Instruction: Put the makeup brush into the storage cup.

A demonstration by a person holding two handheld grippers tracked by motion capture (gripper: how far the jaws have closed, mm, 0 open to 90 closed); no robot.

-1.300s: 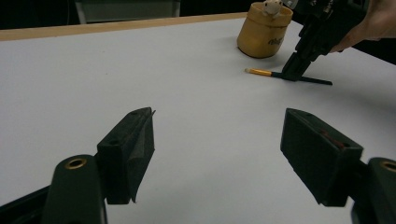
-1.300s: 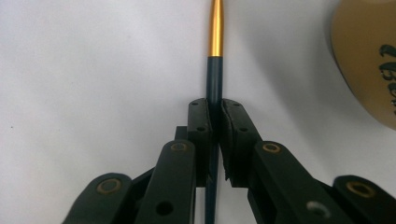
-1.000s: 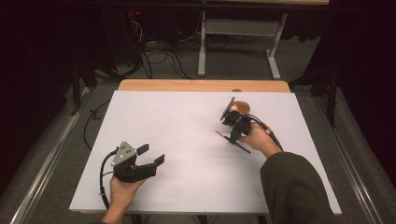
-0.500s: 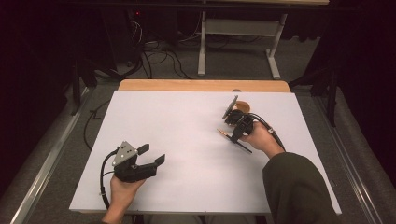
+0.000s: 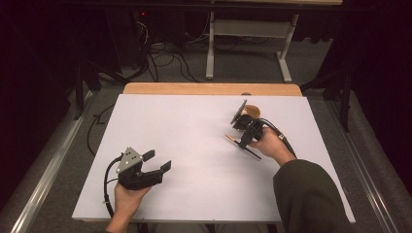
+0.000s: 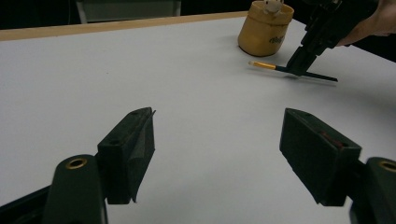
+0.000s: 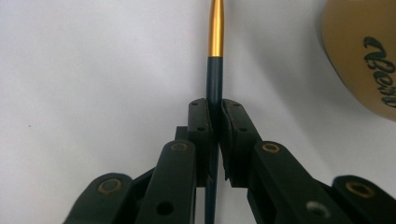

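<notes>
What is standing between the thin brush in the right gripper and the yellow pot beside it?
Nothing visible. The right gripper is shut on the brush, which lies low over the white table. The yellow pot stands close beside it, with bare table between them. The left gripper rests open, far off.

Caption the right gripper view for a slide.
Right tool shut on a dark, gold-tipped brush beside a yellow jar.

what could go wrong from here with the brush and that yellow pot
The right gripper pinches the thin brush on a narrow handle, so it might swivel or slip. The yellow pot stands close beside it and could be knocked over. The left gripper is open and far off, so it steadies nothing.
</notes>
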